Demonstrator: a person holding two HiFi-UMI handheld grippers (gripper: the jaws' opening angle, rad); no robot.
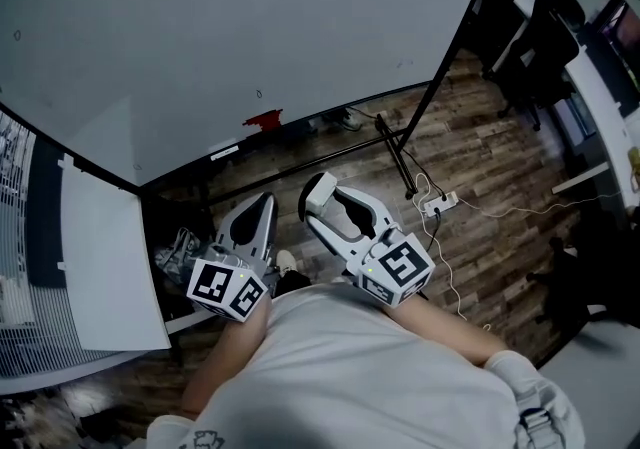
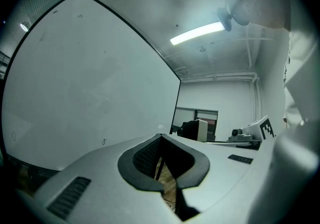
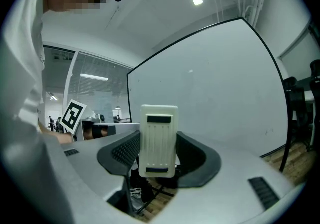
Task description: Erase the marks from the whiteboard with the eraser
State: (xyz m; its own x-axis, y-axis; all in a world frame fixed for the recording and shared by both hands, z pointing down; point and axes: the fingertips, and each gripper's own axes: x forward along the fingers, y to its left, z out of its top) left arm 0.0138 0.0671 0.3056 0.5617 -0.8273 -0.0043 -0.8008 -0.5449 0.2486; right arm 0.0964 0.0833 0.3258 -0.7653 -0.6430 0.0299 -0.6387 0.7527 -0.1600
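The whiteboard fills the upper head view, almost blank, with a small dark mark near its lower edge. The same mark shows in the left gripper view. A white ribbed eraser stands upright between the jaws of my right gripper, which is shut on it. In the head view the eraser sits at the tip of the right gripper, well short of the board. My left gripper is shut with nothing in it, its jaws pressed together.
A red object lies on the board's lower ledge. The board's black stand legs and a white power strip with cables are on the wooden floor. Dark office chairs stand at the right, and a white panel at the left.
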